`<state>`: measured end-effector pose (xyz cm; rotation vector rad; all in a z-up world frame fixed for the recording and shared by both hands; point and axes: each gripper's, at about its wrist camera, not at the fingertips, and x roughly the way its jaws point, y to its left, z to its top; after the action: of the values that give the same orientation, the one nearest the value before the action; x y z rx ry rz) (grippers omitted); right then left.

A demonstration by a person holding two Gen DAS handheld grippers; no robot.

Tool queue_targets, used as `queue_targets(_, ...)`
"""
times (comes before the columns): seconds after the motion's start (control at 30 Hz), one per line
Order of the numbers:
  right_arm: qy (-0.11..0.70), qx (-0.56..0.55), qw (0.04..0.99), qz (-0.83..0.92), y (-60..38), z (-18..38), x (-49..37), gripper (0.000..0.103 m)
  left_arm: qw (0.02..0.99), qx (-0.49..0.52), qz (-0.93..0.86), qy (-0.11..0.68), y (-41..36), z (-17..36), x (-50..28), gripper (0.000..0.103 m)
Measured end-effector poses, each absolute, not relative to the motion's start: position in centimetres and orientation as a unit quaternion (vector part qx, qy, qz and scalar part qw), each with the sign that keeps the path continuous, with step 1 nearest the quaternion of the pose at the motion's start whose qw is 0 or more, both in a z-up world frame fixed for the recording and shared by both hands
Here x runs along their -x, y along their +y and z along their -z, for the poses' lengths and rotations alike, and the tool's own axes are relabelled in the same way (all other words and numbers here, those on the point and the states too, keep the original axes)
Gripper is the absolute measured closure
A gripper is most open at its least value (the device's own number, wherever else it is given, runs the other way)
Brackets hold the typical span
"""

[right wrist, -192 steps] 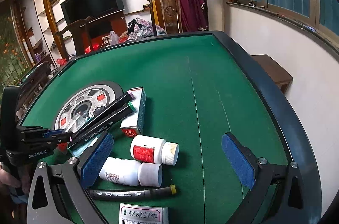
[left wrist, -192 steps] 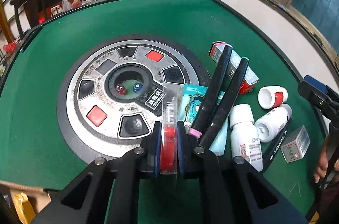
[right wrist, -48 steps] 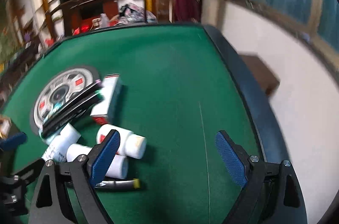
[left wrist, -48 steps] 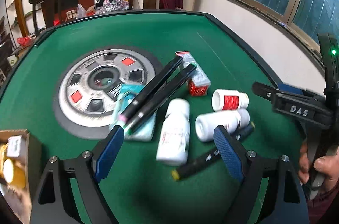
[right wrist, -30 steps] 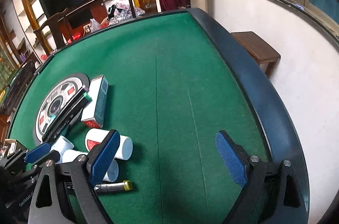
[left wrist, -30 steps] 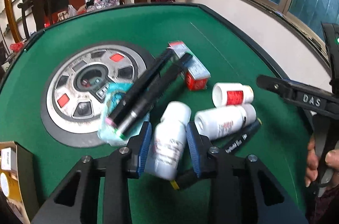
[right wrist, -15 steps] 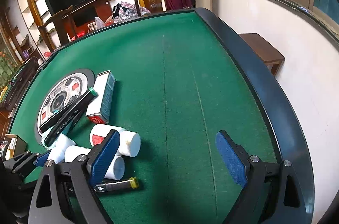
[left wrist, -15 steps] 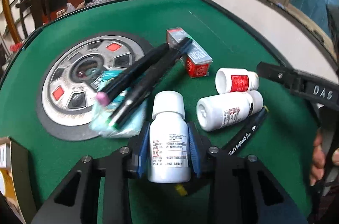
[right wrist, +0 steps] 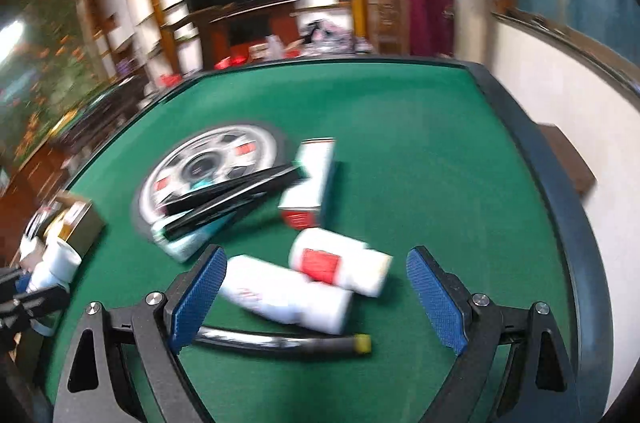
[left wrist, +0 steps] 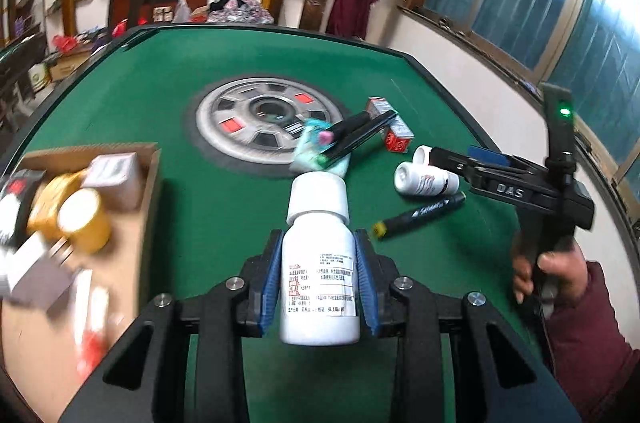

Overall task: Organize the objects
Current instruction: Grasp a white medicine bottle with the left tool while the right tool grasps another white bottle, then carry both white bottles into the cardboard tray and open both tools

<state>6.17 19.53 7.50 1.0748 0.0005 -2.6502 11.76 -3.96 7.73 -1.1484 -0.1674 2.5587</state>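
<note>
My left gripper (left wrist: 319,277) is shut on a white pill bottle (left wrist: 319,263), held upright-ish above the green felt, cap pointing away. A cardboard box (left wrist: 76,223) with a gold-lidded jar and small cartons lies to its left. My right gripper (right wrist: 316,297) is open above two white bottles lying on their sides, one plain (right wrist: 284,293) and one with a red label (right wrist: 340,265); a black marker with a yellow end (right wrist: 280,341) lies just in front of them. In the left wrist view the right gripper (left wrist: 476,165) hovers over those bottles (left wrist: 424,179).
Two black markers (right wrist: 232,193) lie across a teal packet (right wrist: 188,243) and a red-and-white carton (right wrist: 310,183) near the round metal hub (right wrist: 208,167) at the table's centre. The table's dark raised rim (right wrist: 560,207) runs along the right. A hand (left wrist: 560,275) holds the right gripper.
My left gripper has lifted the white bottle off the felt and carried it left toward the cardboard box. My right gripper has swung left over the two lying bottles.
</note>
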Motion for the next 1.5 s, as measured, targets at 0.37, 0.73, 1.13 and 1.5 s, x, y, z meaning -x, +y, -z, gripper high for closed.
queue_targets(0.37,0.043,-0.476,0.208,0.853,14.9,-5.1,-4.2,0.022,0.145,0.385,-0.906,-0.095,-9.2,-8.5,-15.6,0.07)
queue_targets(0.73,0.015,-0.504,0.159,0.849,15.7,-4.3,-3.5,0.065,0.13,0.377,-0.909,-0.119,-11.8,-8.4,-17.3,0.07)
queue_targets(1.13,-0.081,-0.468,0.188,0.859,16.1,-7.0,-6.5,0.066,0.086,0.355,-0.92,-0.146,-17.3,-8.7,-20.9,0.07)
queue_targets(1.5,-0.071,-0.424,0.297,0.852,7.2,-12.3,-11.1,0.065,0.049,0.366,-0.917,-0.15,-20.5,-7.4,-21.9,0.07)
